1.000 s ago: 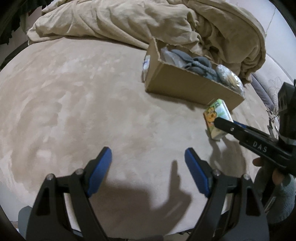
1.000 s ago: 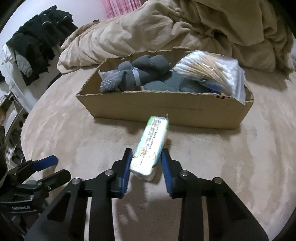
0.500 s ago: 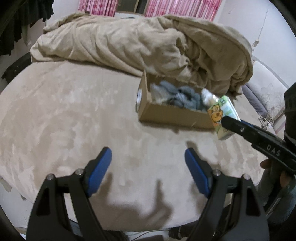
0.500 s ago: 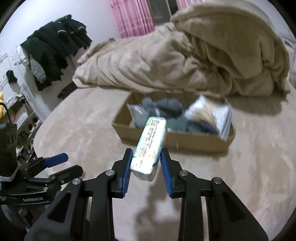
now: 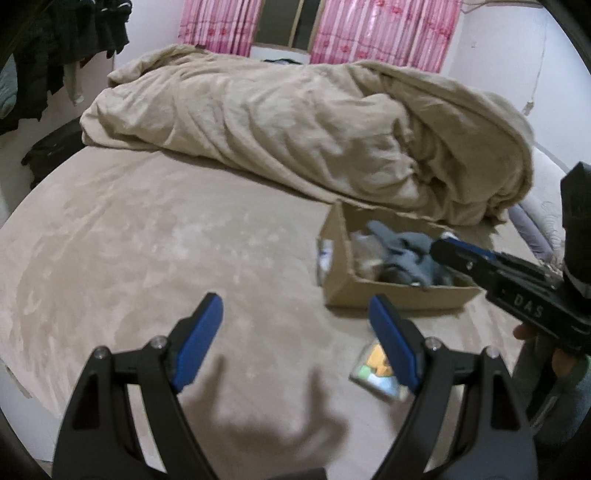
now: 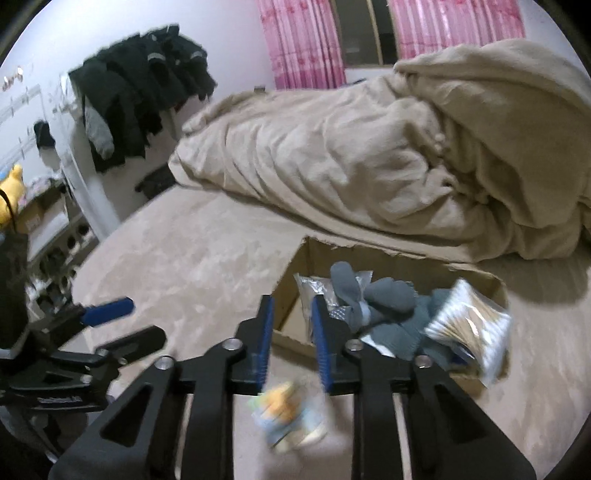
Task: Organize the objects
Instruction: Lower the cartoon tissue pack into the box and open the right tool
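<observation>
A cardboard box (image 5: 388, 293) (image 6: 291, 280) sits on the beige bed and holds grey socks (image 6: 384, 295) and a bag of cotton swabs (image 6: 469, 325). The tissue pack (image 6: 288, 417) (image 5: 376, 365), blurred, lies on the bed in front of the box, below my right gripper. My right gripper (image 6: 292, 325) is empty, its jaws a narrow gap apart, raised near the box's left front corner. It also shows in the left wrist view (image 5: 454, 254). My left gripper (image 5: 295, 332) is wide open and empty, above the bed left of the box.
A rumpled beige duvet (image 5: 314, 122) is heaped behind the box. Dark clothes (image 6: 140, 92) hang at the left wall, with shelves (image 6: 48, 236) below. Pink curtains (image 5: 384, 33) hang at the back. The bed edge (image 5: 22, 376) runs at the left.
The tissue pack has left my right gripper's jaws and now lies on the bed in front of the box. Both grippers have lifted and tilted up.
</observation>
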`<state>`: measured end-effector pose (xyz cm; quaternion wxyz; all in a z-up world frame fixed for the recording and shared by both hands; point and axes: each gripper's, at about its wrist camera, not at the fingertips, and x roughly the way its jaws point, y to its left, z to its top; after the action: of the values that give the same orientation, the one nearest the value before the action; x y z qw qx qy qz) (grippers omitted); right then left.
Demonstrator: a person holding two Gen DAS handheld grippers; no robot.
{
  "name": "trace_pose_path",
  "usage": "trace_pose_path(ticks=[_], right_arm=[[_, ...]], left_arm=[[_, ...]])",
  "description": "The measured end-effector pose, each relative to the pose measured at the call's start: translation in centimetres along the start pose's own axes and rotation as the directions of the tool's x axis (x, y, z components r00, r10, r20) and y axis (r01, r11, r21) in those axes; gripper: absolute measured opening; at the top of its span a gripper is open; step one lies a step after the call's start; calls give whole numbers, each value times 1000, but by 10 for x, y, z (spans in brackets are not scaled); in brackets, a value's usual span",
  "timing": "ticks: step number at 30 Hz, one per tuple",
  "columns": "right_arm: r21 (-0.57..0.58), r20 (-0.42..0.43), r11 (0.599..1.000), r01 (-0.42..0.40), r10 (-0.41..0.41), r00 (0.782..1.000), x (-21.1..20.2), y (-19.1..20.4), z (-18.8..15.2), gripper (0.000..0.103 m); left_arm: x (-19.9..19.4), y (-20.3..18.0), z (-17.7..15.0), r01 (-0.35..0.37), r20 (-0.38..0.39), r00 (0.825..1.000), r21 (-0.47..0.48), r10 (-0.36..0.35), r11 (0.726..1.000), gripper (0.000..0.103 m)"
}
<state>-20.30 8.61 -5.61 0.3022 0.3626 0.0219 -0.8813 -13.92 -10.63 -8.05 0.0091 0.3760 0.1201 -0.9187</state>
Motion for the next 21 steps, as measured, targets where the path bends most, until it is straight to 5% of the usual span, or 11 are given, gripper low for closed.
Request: trace_pose_path(ticks=[3, 7, 14, 15, 16, 21], right_arm=[[10, -20, 1000, 19, -19, 1000, 2, -1, -18, 20], [-14, -120, 1000, 1, -3, 993, 12, 4, -58, 68], [-64, -198, 998, 20, -32, 980, 35, 18, -95, 68], [-71, -216, 997, 12, -27, 976, 40, 20, -98, 65], [-76, -224, 997, 1, -18, 974, 42, 22, -100, 50], [-69, -170, 998, 4, -16, 985, 25, 26, -90, 49]], left_arm=[[16, 13, -7, -13, -33, 999, -20, 12, 1000, 83], [27, 25, -25, -25, -82, 996, -44, 21, 999, 83], [9, 28, -44, -20, -88, 996, -62, 15, 998, 83], [6, 28, -45, -18, -88, 996, -64, 13, 998, 83], [2, 28, -47, -16, -87, 996, -64, 11, 998, 83], [-15, 28, -46, -6, -64, 998, -60, 2, 998, 83]])
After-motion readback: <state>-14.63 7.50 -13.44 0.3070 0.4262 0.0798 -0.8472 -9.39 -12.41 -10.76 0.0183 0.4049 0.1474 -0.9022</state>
